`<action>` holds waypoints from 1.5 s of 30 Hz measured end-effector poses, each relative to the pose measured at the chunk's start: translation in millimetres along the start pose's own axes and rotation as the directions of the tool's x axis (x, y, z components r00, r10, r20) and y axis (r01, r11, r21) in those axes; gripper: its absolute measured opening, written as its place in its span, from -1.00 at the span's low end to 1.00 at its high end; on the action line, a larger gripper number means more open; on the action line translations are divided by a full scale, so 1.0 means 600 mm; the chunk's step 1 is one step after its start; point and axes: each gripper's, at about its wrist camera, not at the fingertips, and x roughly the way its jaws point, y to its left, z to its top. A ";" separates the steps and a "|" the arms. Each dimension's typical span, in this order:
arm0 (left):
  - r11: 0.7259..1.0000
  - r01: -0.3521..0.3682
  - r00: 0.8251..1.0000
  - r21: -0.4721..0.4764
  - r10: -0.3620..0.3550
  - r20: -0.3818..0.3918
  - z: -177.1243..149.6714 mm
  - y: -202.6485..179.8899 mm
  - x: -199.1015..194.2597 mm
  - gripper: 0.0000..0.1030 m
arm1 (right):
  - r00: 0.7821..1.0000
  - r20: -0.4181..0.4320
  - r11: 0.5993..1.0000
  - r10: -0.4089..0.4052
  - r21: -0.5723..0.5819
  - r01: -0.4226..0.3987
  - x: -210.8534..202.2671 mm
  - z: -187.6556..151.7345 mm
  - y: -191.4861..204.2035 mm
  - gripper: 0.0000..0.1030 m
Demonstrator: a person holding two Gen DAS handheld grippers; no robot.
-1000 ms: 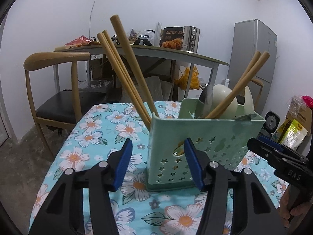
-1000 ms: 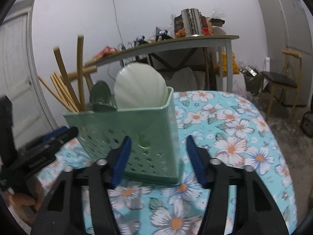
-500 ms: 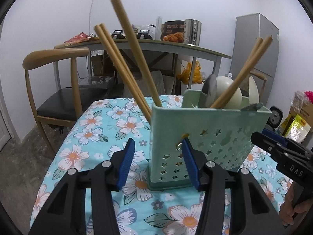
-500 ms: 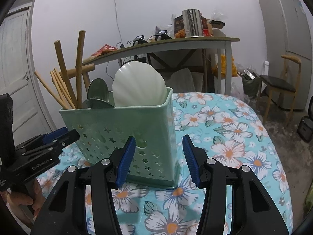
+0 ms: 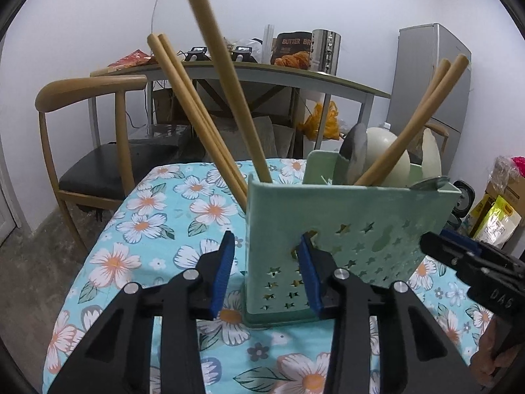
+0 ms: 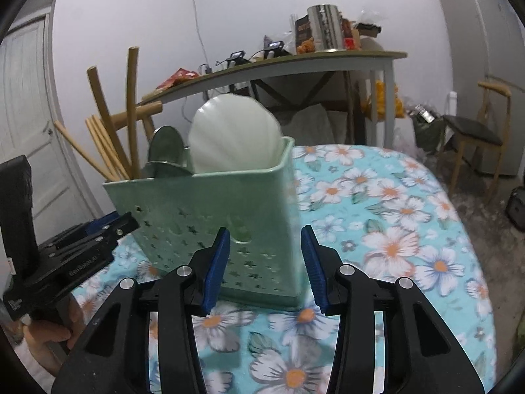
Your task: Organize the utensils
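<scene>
The green utensil caddy [image 5: 347, 229] stands near the middle of the floral tablecloth [image 6: 393, 213], holding wooden chopsticks [image 5: 226, 98] and pale spoons [image 6: 233, 138] whose lower ends are hidden. The left gripper [image 5: 267, 275] is closing, jaws straddling one caddy corner; pad contact is unclear. The right gripper [image 6: 265, 262] is closing around the opposite corner likewise. A chair [image 5: 88, 124] and desk [image 5: 295, 75] stand beyond the far edge.

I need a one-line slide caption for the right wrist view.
Right gripper closing around a corner of the perforated green plastic utensil holder on a floral tablecloth.
</scene>
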 end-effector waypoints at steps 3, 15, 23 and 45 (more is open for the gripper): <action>1.000 0.001 1.000 0.003 -0.001 -0.003 0.000 0.000 0.000 -0.28 | 1.000 0.003 1.000 -0.027 -0.004 0.027 0.001 0.000 -0.006 -0.19; 1.000 -0.002 1.000 0.023 0.002 -0.003 -0.001 -0.006 -0.001 -0.36 | 0.999 -0.029 0.999 -0.017 -0.028 0.016 0.033 0.015 0.001 -0.38; 0.999 -0.019 1.000 0.048 0.019 0.004 -0.002 -0.016 -0.008 -0.45 | 0.998 -0.009 0.997 -0.059 -0.041 0.059 0.019 0.003 0.013 -0.41; 0.999 0.012 0.999 0.046 -0.011 -0.036 -0.046 -0.054 -0.086 -0.46 | 0.997 -0.003 0.995 -0.083 0.052 0.083 -0.085 -0.057 0.008 -0.41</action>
